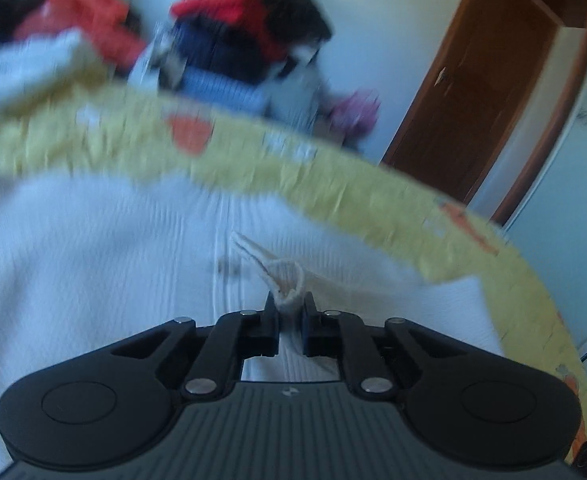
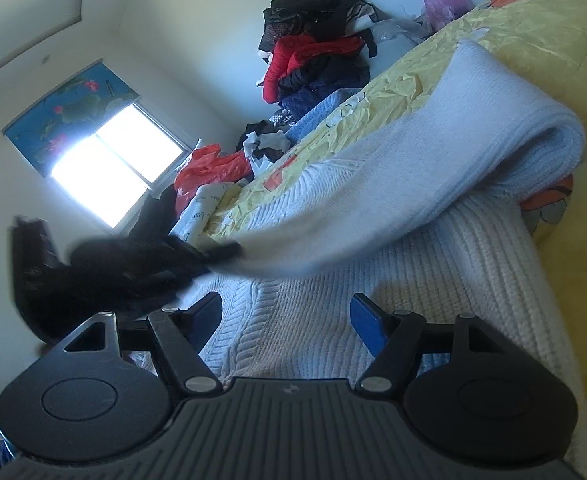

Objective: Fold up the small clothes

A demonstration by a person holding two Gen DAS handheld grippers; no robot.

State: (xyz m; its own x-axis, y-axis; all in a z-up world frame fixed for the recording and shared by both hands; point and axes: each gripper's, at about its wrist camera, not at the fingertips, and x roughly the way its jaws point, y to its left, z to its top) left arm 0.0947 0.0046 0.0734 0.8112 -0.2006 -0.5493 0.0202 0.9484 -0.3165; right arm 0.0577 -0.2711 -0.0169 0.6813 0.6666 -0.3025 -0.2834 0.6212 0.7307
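Note:
A white ribbed knit sweater (image 1: 93, 260) lies spread on a yellow patterned bedsheet (image 1: 333, 176). My left gripper (image 1: 290, 304) is shut on a folded edge of the knit, which is pinched between its black fingers and pokes up past them. In the right wrist view, the left gripper (image 2: 233, 250) shows as a dark blur at the left. It holds the end of a sleeve (image 2: 433, 152) that stretches across above the sweater's body (image 2: 453, 280). My right gripper (image 2: 285, 320) hovers open over the sweater with nothing between its fingers.
A heap of dark, red and blue clothes (image 2: 317, 52) is piled against the far wall beyond the bed. A red bag (image 2: 213, 168) and papers lie near the bright window (image 2: 109, 168). A brown door (image 1: 473, 100) stands at the right, past the bed's edge.

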